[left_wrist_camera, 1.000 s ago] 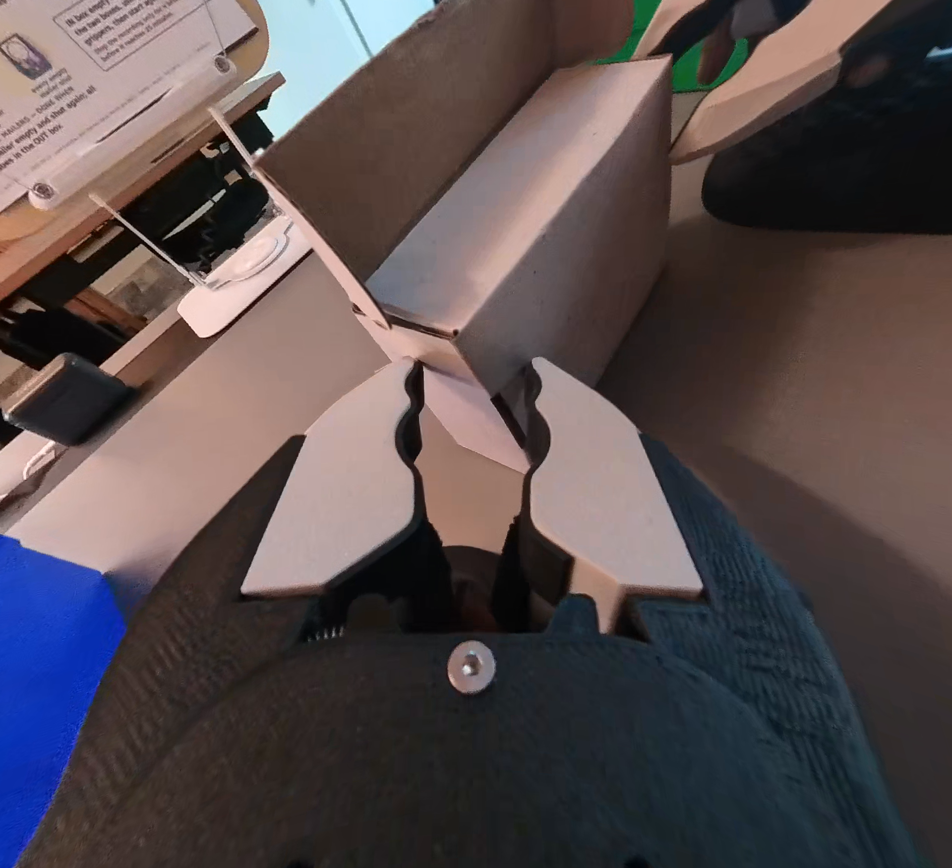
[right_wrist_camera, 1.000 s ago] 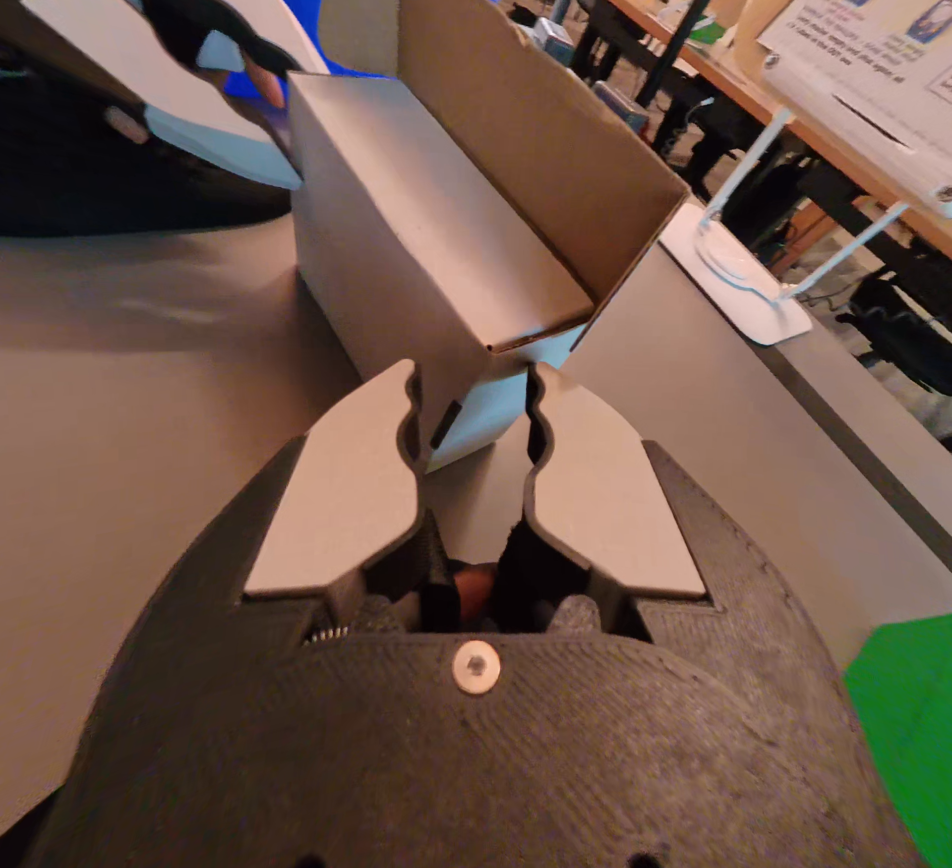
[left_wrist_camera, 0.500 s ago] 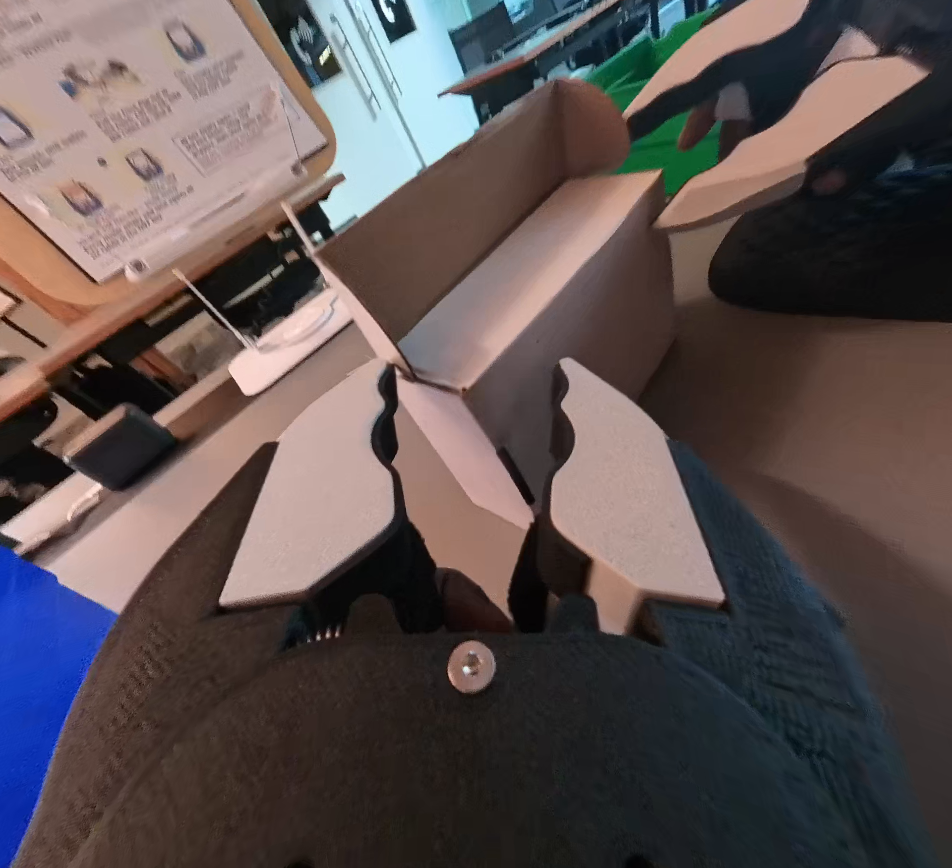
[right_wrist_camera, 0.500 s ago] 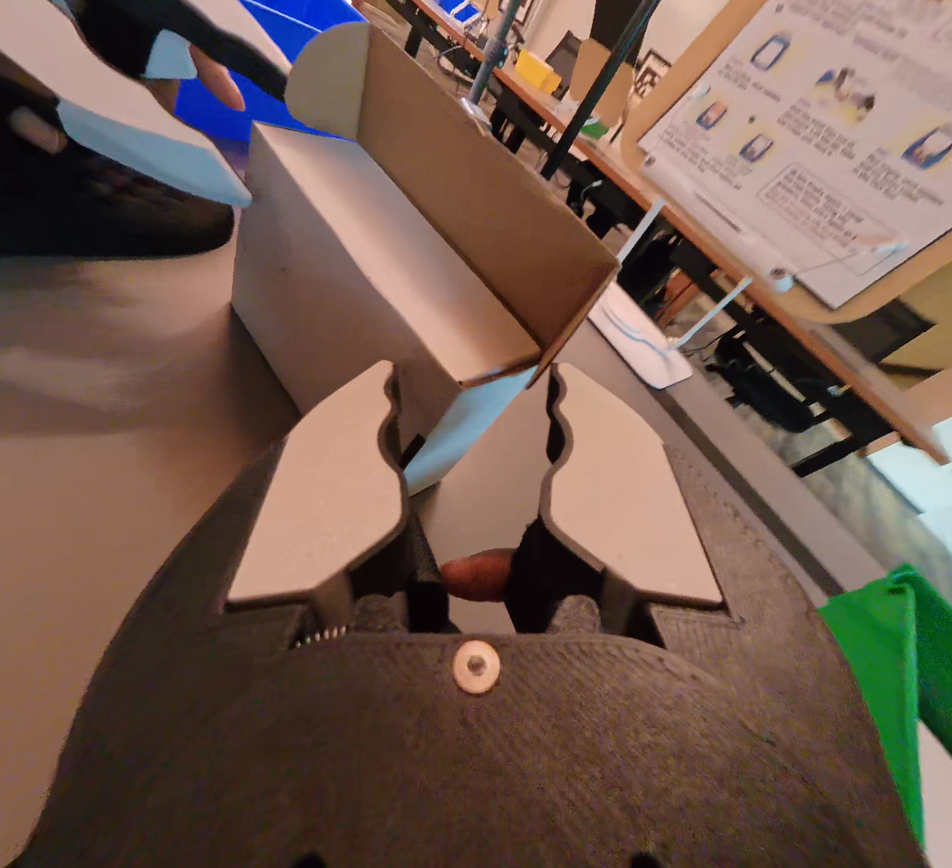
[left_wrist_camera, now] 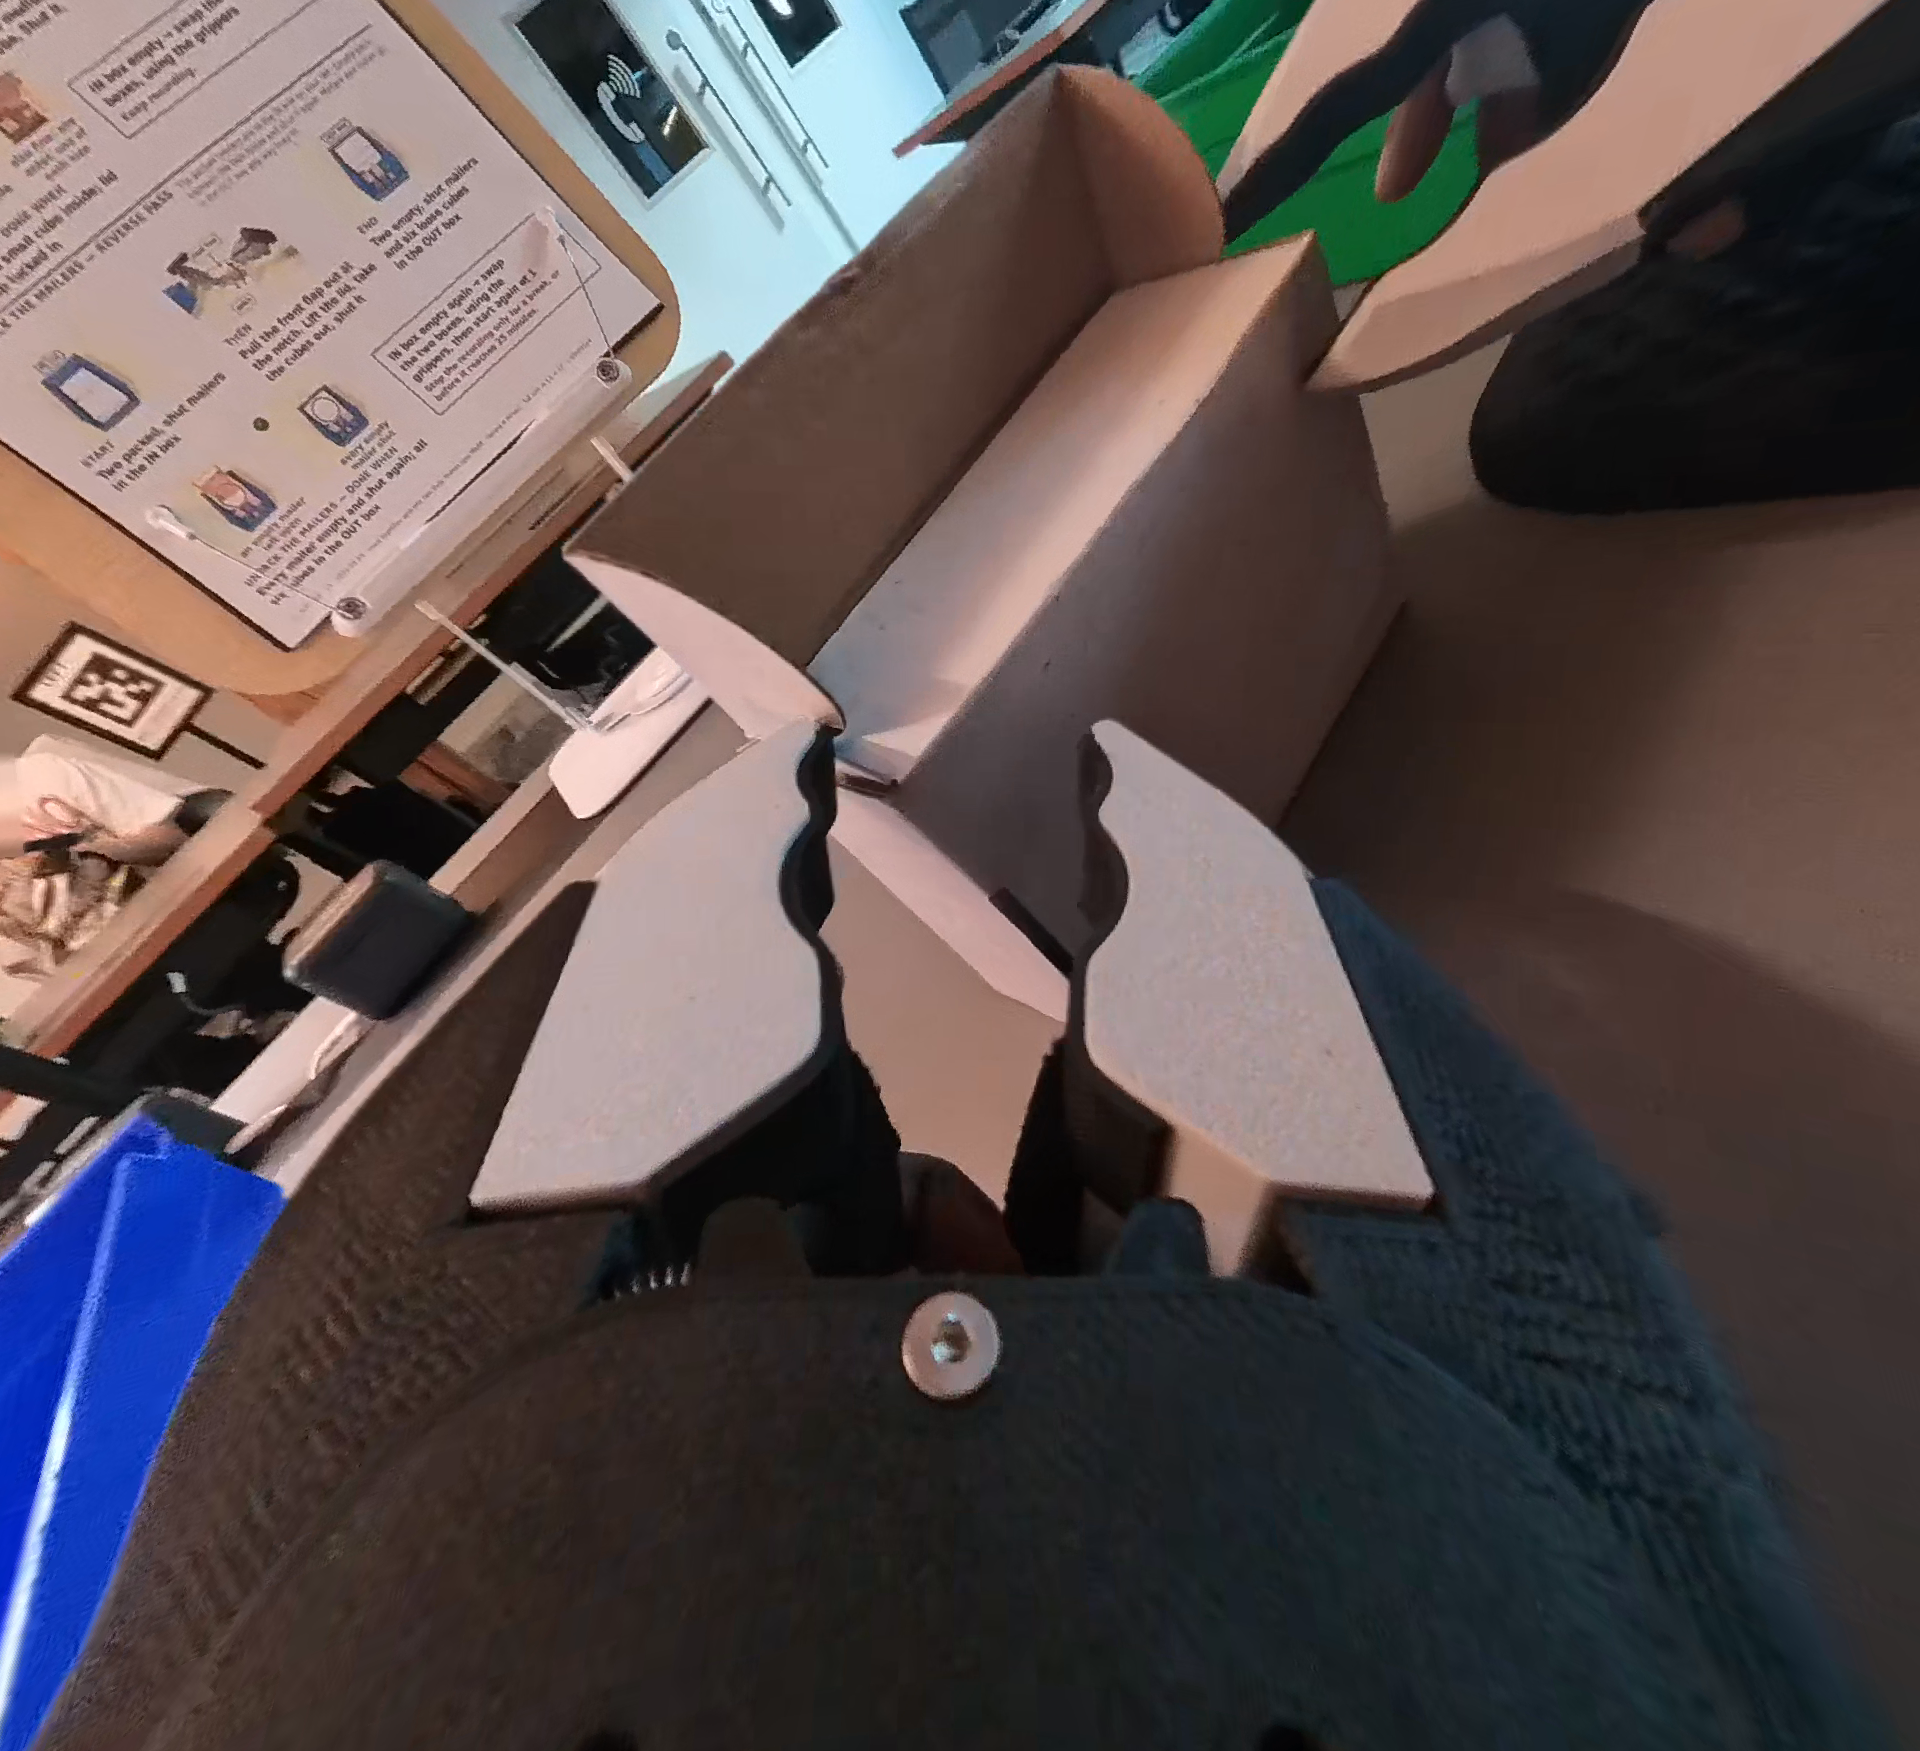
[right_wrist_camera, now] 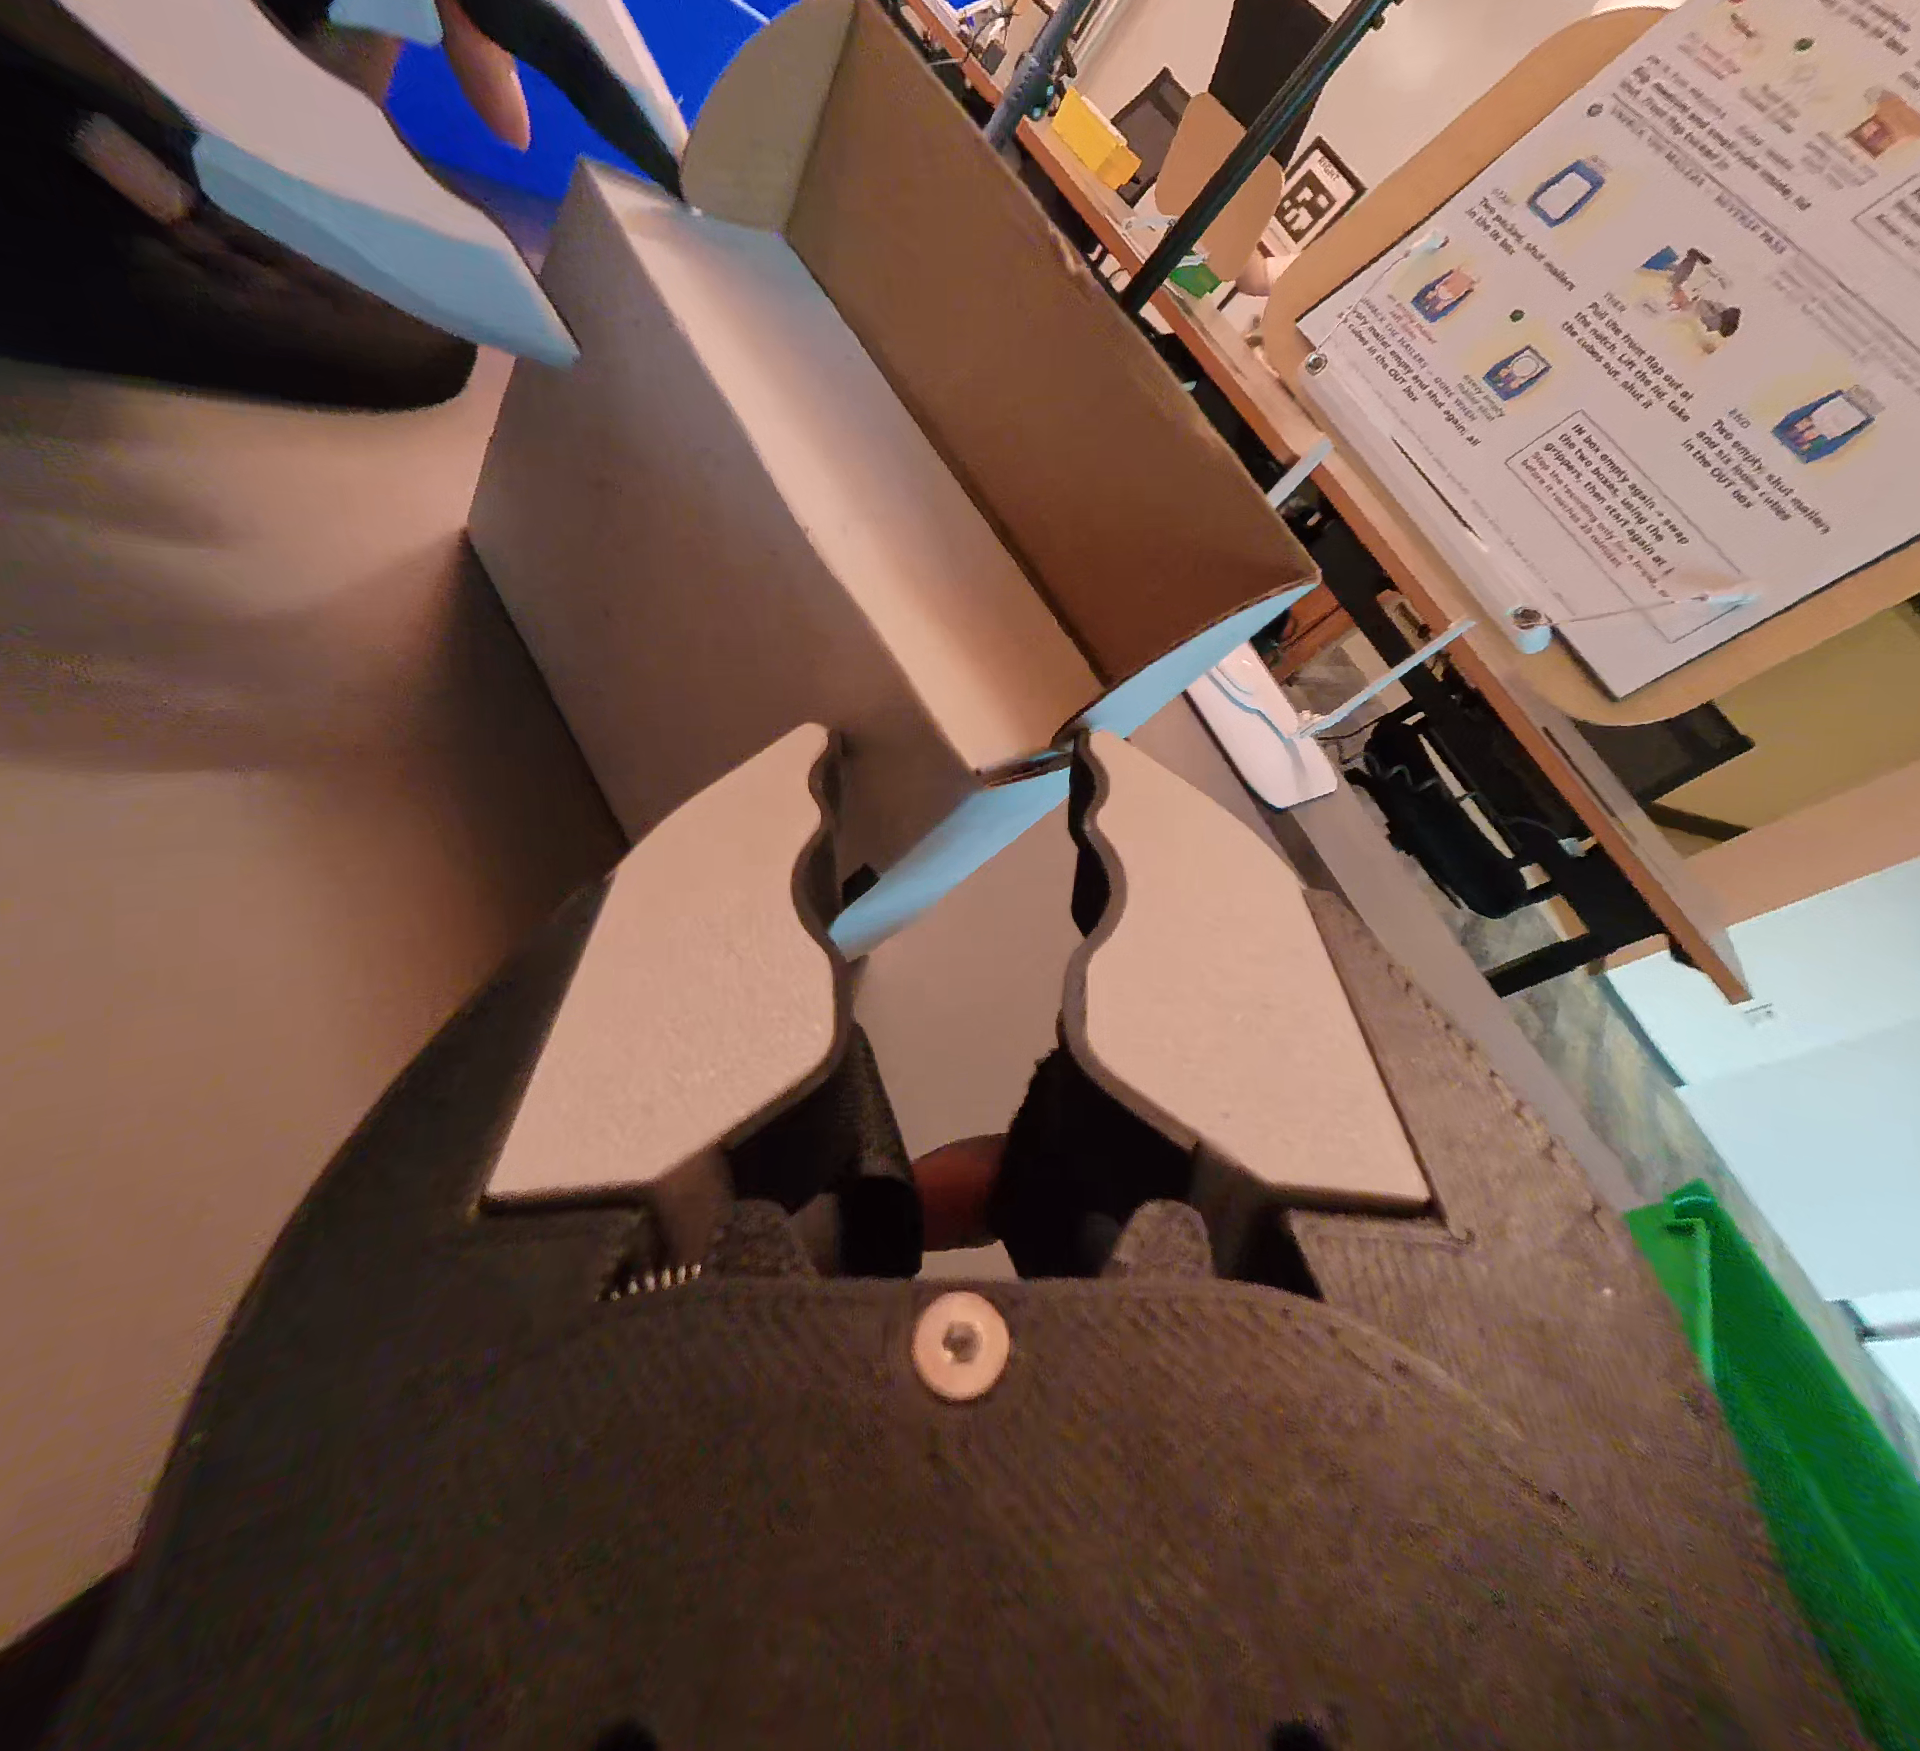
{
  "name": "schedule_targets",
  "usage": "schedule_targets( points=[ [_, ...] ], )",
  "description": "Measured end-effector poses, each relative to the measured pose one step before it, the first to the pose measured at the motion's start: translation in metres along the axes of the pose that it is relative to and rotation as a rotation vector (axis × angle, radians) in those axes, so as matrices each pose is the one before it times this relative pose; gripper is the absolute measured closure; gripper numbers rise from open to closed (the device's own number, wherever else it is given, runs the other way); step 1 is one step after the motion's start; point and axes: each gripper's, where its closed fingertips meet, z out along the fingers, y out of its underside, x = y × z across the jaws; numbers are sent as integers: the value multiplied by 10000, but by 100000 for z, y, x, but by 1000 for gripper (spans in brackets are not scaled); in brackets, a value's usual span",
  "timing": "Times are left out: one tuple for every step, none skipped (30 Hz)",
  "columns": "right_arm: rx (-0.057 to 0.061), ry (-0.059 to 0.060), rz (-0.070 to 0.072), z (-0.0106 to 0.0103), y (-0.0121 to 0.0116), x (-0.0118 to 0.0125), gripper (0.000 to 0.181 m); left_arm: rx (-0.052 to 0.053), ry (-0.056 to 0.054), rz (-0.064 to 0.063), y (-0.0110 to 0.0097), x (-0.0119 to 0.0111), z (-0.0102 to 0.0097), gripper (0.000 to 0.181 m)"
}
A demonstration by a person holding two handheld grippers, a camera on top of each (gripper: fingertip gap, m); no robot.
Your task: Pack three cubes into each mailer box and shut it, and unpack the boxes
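Observation:
A brown cardboard mailer box (left_wrist_camera: 1091, 558) lies on the grey table (left_wrist_camera: 1610, 766). Its long flap (left_wrist_camera: 935, 330) stands up along the far side, with rounded ears at both ends. My left gripper (left_wrist_camera: 956, 766) is at one end of the box, partly open, with a pale end flap (left_wrist_camera: 935, 912) between its fingers. My right gripper (right_wrist_camera: 951, 756) is at the other end of the box (right_wrist_camera: 727, 506), partly open around that end's flap (right_wrist_camera: 956, 849). Each gripper also shows at the far end in the other's view, the right (left_wrist_camera: 1288, 288) and the left (right_wrist_camera: 613, 247). I see no cubes.
A blue bin (left_wrist_camera: 104, 1338) is beside my left gripper and a green bin (right_wrist_camera: 1787, 1389) beside my right. Behind the table edge are an instruction board (left_wrist_camera: 260, 247) on a white stand base (left_wrist_camera: 613, 756) and a black device (left_wrist_camera: 374, 943).
Both grippers have tipped up to a flatter angle on the box, so more of the room shows. Their fingers widened briefly, then narrowed back around the end flaps.

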Motion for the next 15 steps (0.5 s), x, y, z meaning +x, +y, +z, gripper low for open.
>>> schedule_targets(
  points=[
    [-49, 18, -147, 10, 64, -34, 139, -43, -31, 112, 61, -17, 19, 136],
    [-59, -19, -50, 13, 76, -36, 139, -6, 4, -11, 7, -6, 9, 136],
    [-37, -20, -58, -9, 63, 7, 139, 25, 32, -76, -14, -10, -13, 136],
    [-14, 15, -58, -4, 40, 42, 139, 1, 2, -106, 17, -69, -25, 135],
    [31, 26, -24, -23, -22, 25, 136, -54, -7, -100, 106, -88, -24, 134],
    [10, -32, 24, 5, 4, -55, 135, -47, 24, -57, 113, -38, 7, 132],
    [-15, -17, 19, 26, 24, -34, 134, -13, 8, -23, 52, -26, -10, 132],
    [-14, 2, -33, 15, 25, -21, 134, 24, 24, 4, -16, 46, 2, 132],
    [-18, -9, -63, 2, 29, -49, 135, -6, 37, 18, 16, 74, 10, 132],
    [-43, 9, -66, 5, 68, -40, 135, -35, -26, 47, 40, 3, 14, 132],
    [-52, 4, -71, 23, 72, -28, 135, -31, -24, 75, 39, -18, 4, 132],
    [-38, -5, -30, 7, 65, -18, 135, -26, -9, 46, 18, -2, -23, 132],
    [-3, -27, 22, -21, 21, -24, 134, 0, 9, 0, -7, -3, -38, 131],
    [28, 1, 58, -67, -35, 71, 134, 1, -18, -12, -9, -77, -55, 131],
    [65, -17, 101, -98, -74, 88, 134, 1, -8, 21, -5, -108, -63, 131]
  ],
)
